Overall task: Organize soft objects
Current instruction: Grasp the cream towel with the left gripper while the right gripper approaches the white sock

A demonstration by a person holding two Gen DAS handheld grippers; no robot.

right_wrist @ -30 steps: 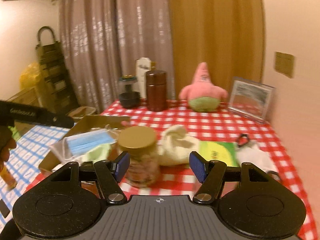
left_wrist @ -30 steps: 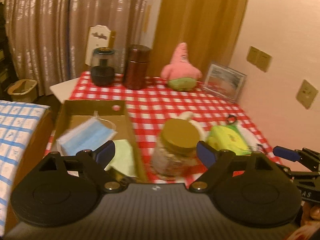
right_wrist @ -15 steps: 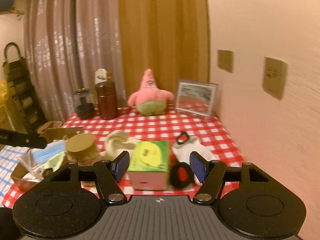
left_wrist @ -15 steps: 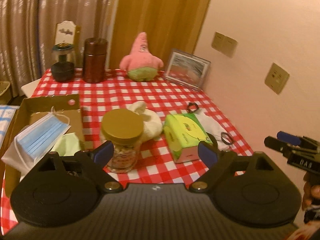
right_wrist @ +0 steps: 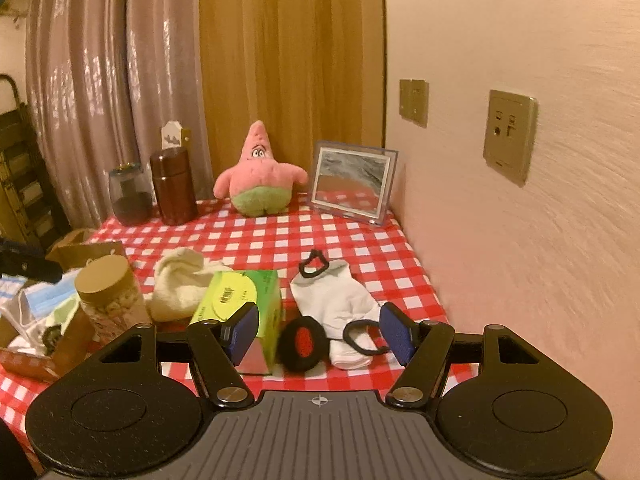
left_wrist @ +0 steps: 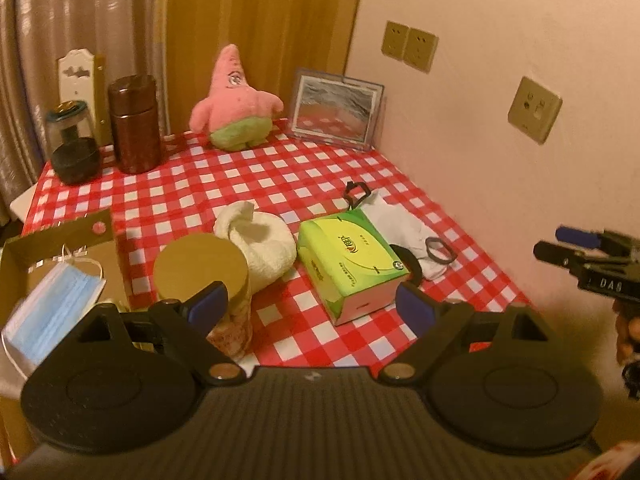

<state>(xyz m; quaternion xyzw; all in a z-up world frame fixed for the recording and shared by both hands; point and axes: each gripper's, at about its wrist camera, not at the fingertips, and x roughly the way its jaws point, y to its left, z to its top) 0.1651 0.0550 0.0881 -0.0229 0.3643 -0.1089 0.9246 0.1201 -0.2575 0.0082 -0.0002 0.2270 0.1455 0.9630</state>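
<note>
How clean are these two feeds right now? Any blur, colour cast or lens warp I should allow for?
Left wrist view: warm orange cast, dim; the tissue box reads sharp, while fisheye bends the wall sockets outward. Right wrist view: same cast; the wall at right is smeared with streaky blur, but the white sock and pink plush stay fairly clear.

Left gripper [left_wrist: 312, 306] and right gripper [right_wrist: 318, 330], jaws apart, empty.
</note>
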